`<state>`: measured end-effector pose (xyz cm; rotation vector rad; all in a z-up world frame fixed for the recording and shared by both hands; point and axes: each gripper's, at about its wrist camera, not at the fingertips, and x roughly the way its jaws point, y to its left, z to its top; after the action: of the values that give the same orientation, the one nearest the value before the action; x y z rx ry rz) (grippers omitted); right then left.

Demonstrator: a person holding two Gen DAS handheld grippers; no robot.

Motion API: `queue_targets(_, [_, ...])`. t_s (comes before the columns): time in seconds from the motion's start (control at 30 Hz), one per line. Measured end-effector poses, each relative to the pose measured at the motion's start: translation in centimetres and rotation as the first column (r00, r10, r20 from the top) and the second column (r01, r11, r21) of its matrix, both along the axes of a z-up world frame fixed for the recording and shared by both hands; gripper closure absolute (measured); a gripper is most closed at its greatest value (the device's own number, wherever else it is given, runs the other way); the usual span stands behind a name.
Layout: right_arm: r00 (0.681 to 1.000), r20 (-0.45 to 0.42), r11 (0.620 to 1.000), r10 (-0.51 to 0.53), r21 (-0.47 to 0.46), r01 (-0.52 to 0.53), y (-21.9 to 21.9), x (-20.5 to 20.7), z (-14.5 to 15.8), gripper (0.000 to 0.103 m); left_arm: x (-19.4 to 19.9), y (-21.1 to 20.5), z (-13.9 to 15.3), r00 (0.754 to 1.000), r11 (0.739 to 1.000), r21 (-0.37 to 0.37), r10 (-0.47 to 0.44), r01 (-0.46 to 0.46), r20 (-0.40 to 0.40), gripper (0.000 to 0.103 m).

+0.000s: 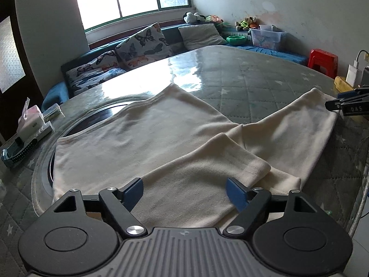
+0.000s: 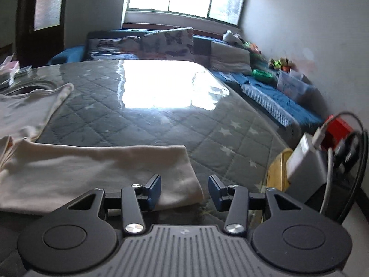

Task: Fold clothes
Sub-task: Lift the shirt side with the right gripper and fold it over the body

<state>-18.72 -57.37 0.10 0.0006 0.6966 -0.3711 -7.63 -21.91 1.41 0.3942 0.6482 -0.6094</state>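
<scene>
A cream long-sleeved garment (image 1: 150, 133) lies spread on the quilted grey table cover (image 1: 253, 80). One sleeve (image 1: 219, 161) is folded across its near side. My left gripper (image 1: 186, 191) hovers open just over that folded sleeve, its blue pads wide apart and not pressing the cloth. The other sleeve (image 1: 306, 113) stretches to the right, where my right gripper (image 1: 334, 106) sits at its end. In the right wrist view, the sleeve end (image 2: 115, 168) lies flat, its corner between the spread fingers of the right gripper (image 2: 184, 191), which is open and grips nothing.
A round dark inset (image 1: 101, 113) in the table is partly under the garment. Tissue packs (image 1: 32, 120) sit at the left edge. A white charger with cables (image 2: 304, 159) and a yellow box (image 2: 279, 168) are at the right edge. A sofa with cushions (image 1: 143, 43) stands behind.
</scene>
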Motion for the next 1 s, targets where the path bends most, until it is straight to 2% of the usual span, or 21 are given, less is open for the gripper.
queue_targets(0.27, [0.998, 0.045, 0.982, -0.046, 0.183, 0.037, -2.6, -1.1, -0.2, 0.062, 0.1, 0.2, 0.5, 1.000, 1.000, -0.012, 0.012, -0.012, 0.008, 0.021])
queue_targets(0.4, [0.998, 0.055, 0.978, -0.026, 0.206, 0.014, -2.5, -1.6, 0.3, 0.091, 0.1, 0.3, 0.6, 1.000, 1.000, -0.013, 0.022, -0.022, 0.016, 0.021])
queue_targets(0.5, [0.997, 0.072, 0.980, -0.002, 0.197, -0.012, -1.8, -1.7, 1.0, 0.093, 0.2, 0.4, 0.7, 0.999, 1.000, -0.013, 0.029, -0.028, 0.015, 0.021])
queue_targets(0.63, [0.988, 0.140, 0.980, 0.065, 0.180, -0.090, -0.3, -1.7, 3.4, 0.094, 0.3, 0.2, 0.4, 1.000, 1.000, -0.007, 0.029, -0.029, 0.011, 0.021])
queue_targets(0.73, [0.966, 0.204, 0.969, 0.159, 0.153, -0.192, 1.6, -1.3, 6.4, 0.094, 0.1, 0.1, 0.3, 1.000, 1.000, -0.002, 0.021, -0.021, 0.009, 0.020])
queue_targets(0.87, [0.922, 0.258, 0.937, 0.288, 0.122, -0.327, 4.6, -0.1, 9.4, 0.094, 0.0, 1.4, 0.8, 0.999, 0.999, -0.019, 0.040, -0.040, 0.015, 0.019])
queue_targets(1.0, [0.869, 0.278, 0.890, 0.410, 0.085, -0.447, 8.3, 1.8, 11.5, 0.094, 0.2, 3.9, 1.5, 0.995, 0.994, -0.055, 0.097, -0.096, 0.016, 0.011])
